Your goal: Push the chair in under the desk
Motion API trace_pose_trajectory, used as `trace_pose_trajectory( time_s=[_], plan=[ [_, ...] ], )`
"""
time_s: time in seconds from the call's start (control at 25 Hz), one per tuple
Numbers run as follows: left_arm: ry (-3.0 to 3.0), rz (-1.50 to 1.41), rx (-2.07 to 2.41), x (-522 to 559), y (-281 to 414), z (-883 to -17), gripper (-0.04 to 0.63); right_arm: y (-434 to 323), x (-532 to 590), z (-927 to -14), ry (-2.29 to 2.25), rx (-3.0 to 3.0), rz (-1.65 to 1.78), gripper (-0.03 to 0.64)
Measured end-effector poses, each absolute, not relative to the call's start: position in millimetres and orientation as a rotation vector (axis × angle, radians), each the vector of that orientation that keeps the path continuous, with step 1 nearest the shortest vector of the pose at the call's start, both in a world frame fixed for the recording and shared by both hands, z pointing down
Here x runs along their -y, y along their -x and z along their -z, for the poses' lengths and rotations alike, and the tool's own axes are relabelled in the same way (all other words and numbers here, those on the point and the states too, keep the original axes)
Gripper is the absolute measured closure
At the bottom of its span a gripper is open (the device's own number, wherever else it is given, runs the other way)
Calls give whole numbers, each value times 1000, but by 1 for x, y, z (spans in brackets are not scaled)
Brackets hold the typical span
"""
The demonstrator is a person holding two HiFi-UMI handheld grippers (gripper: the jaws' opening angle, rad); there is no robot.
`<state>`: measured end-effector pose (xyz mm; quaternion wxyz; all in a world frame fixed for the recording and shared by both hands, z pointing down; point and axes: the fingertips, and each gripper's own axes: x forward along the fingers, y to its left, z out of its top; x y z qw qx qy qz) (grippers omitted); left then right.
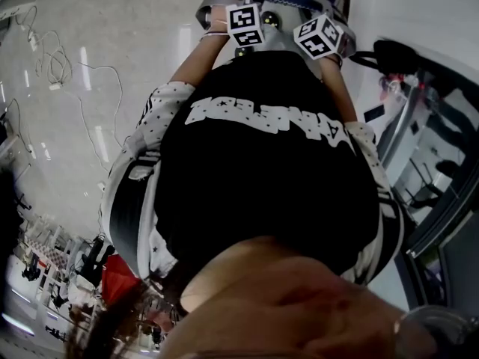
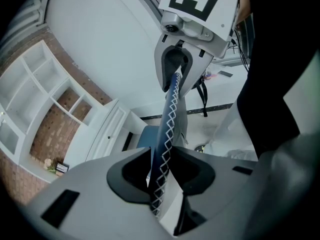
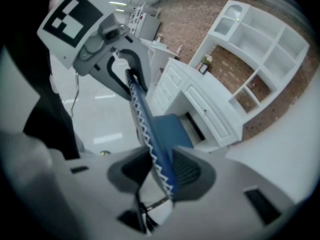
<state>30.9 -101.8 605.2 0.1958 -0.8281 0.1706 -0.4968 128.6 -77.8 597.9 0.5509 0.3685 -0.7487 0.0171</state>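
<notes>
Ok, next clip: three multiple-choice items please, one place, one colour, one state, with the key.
1. The chair seat is: A in front of the white desk; B on the desk top; C on a bed.
2. The chair back is: A red; B blue with white zigzag stitching; C yellow.
3. The left gripper is: A open and empty; B holding a cup; C shut on the chair back.
Key: A, the seat faces the desk's kneehole; B, both gripper views show it; C, it clamps the stitched edge.

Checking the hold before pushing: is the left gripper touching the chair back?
Touching: the left gripper view shows the left gripper clamped on both sides of the chair back.
</notes>
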Motion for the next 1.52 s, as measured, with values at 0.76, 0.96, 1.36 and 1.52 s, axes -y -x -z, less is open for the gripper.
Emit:
trace_pose_trajectory(
  time_s=[0.76, 0.96, 1.36, 1.52],
  plan=[
    [2344, 1411, -482, 118, -48, -608, 453, -147, 99, -600, -865, 1781, -23, 469],
    [2346, 1416, -489, 124, -50, -608, 453, -150, 106, -599, -866, 1782, -9, 468],
    [2335, 1436, -502, 132, -50, -606, 453, -149, 114, -597, -857, 1805, 2, 466],
    [2334, 1449, -507, 140, -48, -608, 449, -147, 120, -598, -847, 1811, 6, 468]
  ],
)
